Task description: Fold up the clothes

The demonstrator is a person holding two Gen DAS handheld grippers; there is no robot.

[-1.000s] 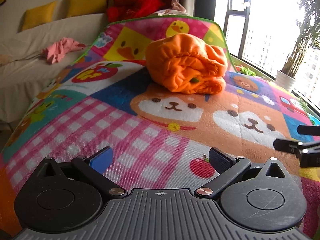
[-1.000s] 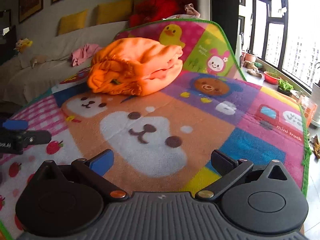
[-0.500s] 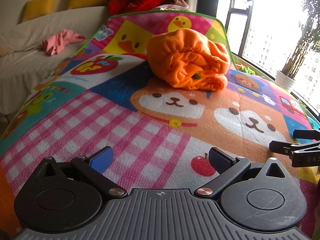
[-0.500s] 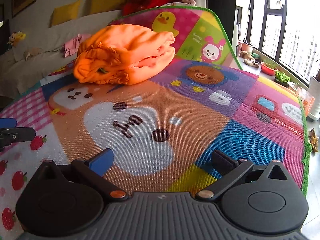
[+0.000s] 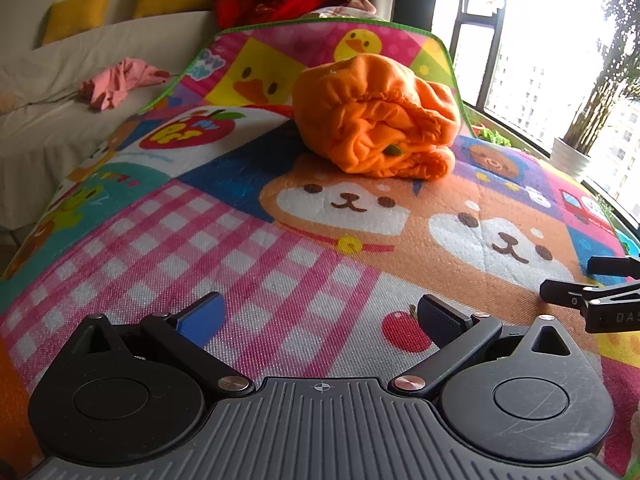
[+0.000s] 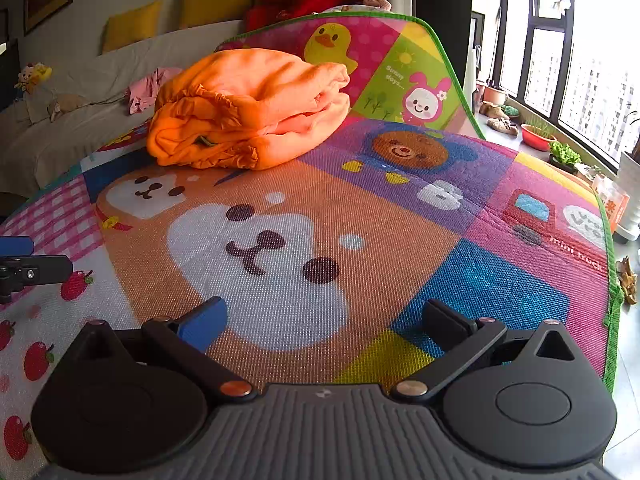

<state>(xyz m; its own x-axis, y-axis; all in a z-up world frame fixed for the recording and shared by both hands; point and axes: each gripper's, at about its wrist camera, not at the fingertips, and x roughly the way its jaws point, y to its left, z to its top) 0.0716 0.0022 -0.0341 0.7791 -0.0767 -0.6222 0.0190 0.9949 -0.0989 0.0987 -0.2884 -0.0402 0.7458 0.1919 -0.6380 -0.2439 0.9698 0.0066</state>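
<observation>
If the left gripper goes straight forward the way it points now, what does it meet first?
Probably the play mat: the open left gripper points low across it, so a straight path seems to reach the pink checked part before the orange garment lying farther ahead. Its height above the mat is hard to judge.

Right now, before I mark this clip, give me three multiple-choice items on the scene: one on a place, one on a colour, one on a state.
1. Where does the folded garment lie?
A. on the play mat
B. on the sofa
C. on the floor by the window

2. What colour is that garment?
A. pink
B. orange
C. red

3. How do the left gripper and right gripper stand?
A. both shut on the garment
B. one shut, one open
C. both open and holding nothing

Answers: 1 A, it rests on the mat near the printed duck and dog; 2 B, the bundle is bright orange in both views; 3 C, each pair of fingers is spread wide with only mat between them.
</observation>
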